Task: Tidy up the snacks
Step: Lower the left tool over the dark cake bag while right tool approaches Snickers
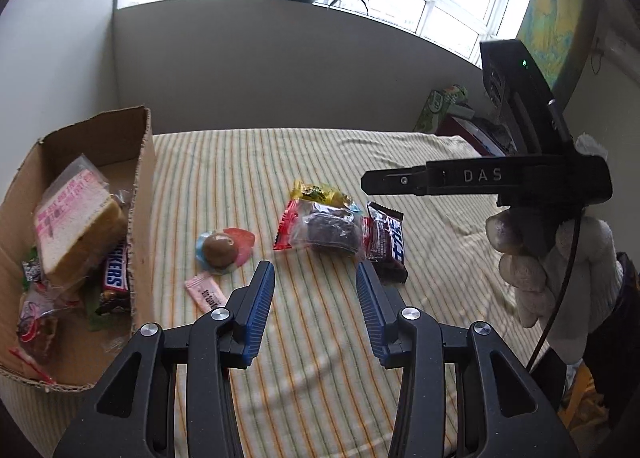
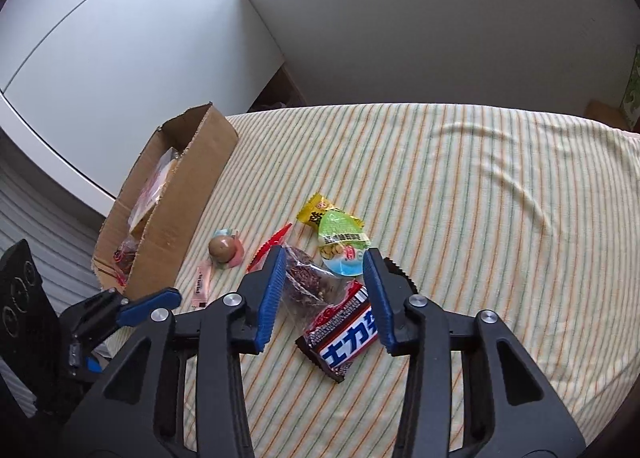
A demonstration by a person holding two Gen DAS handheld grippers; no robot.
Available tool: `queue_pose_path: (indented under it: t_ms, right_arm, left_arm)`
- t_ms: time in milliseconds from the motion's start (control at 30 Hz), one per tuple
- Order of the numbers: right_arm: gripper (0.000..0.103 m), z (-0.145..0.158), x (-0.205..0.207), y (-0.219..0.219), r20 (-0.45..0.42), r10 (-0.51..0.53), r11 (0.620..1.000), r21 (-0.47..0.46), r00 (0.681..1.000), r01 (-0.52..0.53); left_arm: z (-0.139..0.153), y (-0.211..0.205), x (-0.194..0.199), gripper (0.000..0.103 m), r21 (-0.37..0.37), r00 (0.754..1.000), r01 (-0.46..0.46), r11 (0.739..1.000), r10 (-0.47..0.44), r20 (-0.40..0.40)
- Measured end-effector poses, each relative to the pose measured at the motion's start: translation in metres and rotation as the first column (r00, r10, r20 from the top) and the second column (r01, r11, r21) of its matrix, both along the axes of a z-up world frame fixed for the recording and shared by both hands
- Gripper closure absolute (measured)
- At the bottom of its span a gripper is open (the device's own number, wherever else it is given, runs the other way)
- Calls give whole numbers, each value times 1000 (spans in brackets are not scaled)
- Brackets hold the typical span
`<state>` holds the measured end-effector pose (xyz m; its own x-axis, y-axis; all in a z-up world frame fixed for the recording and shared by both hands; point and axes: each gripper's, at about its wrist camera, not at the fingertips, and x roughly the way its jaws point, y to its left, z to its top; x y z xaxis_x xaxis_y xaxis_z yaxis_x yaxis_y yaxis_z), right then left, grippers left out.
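On the striped cloth [image 2: 460,186], a little pile of snacks is being left out, just beside the cardboard box [image 2: 188,194] on the left. Both grippers are being held wide open w/ nothing in them.

The right gripper [image 2: 324,290] is being held over the pile. Between its blue fingers [image 2: 272,290] the clear brownie bag [image 2: 308,282] and the Snickers bar [image 2: 340,338] are being seen, touching each other. A green jelly cup [image 2: 340,250] and a yellow packet [image 2: 316,210] are lying right behind them, also touching.

The left gripper [image 1: 316,310] is being held above bare cloth, near the round choc ball sweet [image 1: 220,250] and the small pink sachet [image 1: 206,294].

In the box, a wrapped bread slice [image 1: 76,218] and another Snickers [image 1: 116,274] are already being kept.

What could go wrong, prob.:
- Two things are being grabbed at once, b/c the bag and the bar are overlapping. One could be dropped on the way.
- The clear bag is slippery and thin, so only a corner might be pinched and it could be slid out.
- The brownie could be squashed if it's squeezed too hard.
- The jelly cup could be knocked away by a finger, since it's so close.
- The box wall could be bumped, and the box could be pushed, as it's light cardboard.
- The two grippers could be banged together, b/c both are being kept near the same spot.
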<state>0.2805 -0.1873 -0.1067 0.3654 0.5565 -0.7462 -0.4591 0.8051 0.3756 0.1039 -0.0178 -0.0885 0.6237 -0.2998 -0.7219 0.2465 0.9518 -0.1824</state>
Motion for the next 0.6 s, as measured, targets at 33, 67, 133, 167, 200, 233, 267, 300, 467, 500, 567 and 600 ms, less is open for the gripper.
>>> queue_pose_path:
  t_ms: [33, 67, 133, 167, 200, 233, 267, 300, 467, 500, 567, 600]
  right_arm:
    - [72, 1, 1, 4, 13, 9, 1000, -23, 1000, -9]
    - [74, 0, 3, 9, 22, 17, 999, -47, 1000, -16]
    - [77, -3, 7, 14, 20, 27, 997, -75, 999, -26]
    - [80, -6, 9, 17, 17, 30, 995, -92, 999, -28]
    - [82, -8, 12, 18, 22, 26, 993, -116, 999, -23]
    - [82, -10, 13, 18, 29, 21, 991, -134, 999, -17]
    - [82, -12, 13, 15, 33, 13, 990, -144, 999, -8]
    - [82, -12, 13, 12, 30, 6, 991, -135, 1000, -2]
    - [82, -15, 0, 6, 51, 24, 987, -161, 998, -16]
    - [82, -16, -2, 5, 54, 29, 986, -168, 998, -20]
    - [82, -20, -6, 4, 50, 43, 983, -181, 998, -33]
    - [82, -23, -8, 4, 51, 47, 981, -192, 998, -36]
  left_arm:
    - [-3, -3, 2, 62, 3, 1000, 4, 1000, -4, -8]
    - [-5, -6, 2, 62, 4, 1000, 9, 1000, -9, -15]
    - [-10, -8, 2, 62, 16, 1000, 11, 1000, -11, -25]
    - [-12, -9, 3, 62, 20, 999, 10, 1000, -10, -31]
    - [-13, -8, 4, 62, 21, 999, 5, 1000, -4, -37]
    - [-14, -7, 5, 62, 16, 999, 0, 1000, 1, -42]
    - [-15, -5, 7, 62, 6, 999, -4, 1000, 4, -49]
    - [-14, -3, 9, 62, -11, 998, -10, 1000, 9, -56]
    - [-8, -1, 23, 62, -51, 996, -41, 998, 37, -76]
    - [-6, -2, 27, 62, -53, 996, -46, 998, 42, -73]
    - [-1, -5, 34, 62, -48, 996, -59, 997, 56, -66]
    - [0, -6, 38, 62, -40, 996, -67, 997, 65, -61]
